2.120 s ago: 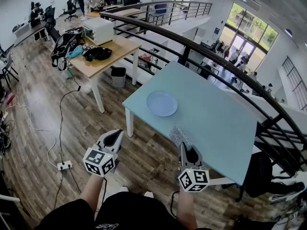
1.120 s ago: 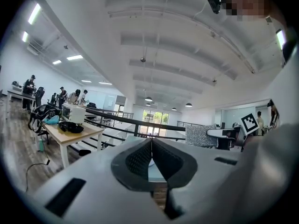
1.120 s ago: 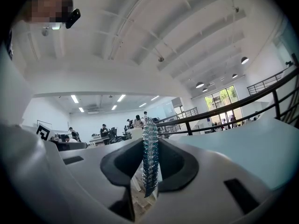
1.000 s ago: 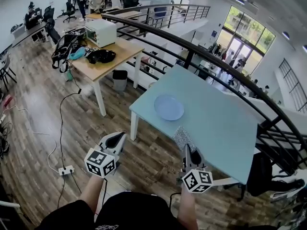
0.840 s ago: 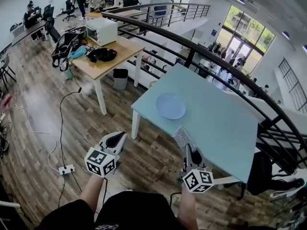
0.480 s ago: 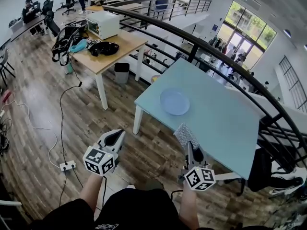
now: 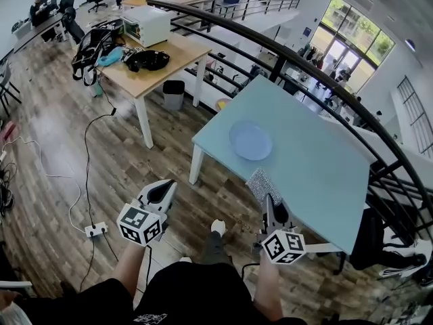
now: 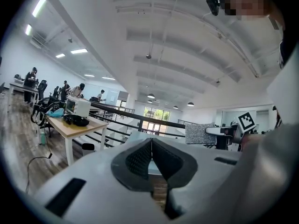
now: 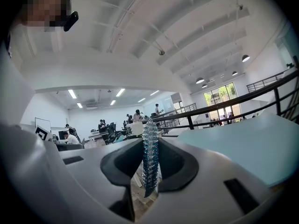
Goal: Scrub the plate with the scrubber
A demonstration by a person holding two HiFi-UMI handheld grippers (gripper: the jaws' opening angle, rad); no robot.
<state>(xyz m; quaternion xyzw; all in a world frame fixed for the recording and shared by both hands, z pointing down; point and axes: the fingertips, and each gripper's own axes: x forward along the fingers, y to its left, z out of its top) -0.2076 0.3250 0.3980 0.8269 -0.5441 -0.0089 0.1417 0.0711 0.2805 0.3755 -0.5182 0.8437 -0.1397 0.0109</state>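
The scrubber [image 7: 262, 184] is clamped by the right hand-held gripper [image 7: 267, 200]; the left hand-held gripper [image 7: 164, 187] is closed empty. The plate [image 7: 250, 140] is set on the table [image 7: 318, 175].

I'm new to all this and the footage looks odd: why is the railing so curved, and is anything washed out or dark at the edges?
Head view: a wide-angle lens bows the railing and the table edges; the windows are bright, almost washed out. Left gripper view: round image, black corners, the hand-held gripper looming large. Right gripper view: same black rim; the scrubber is sharp up close.
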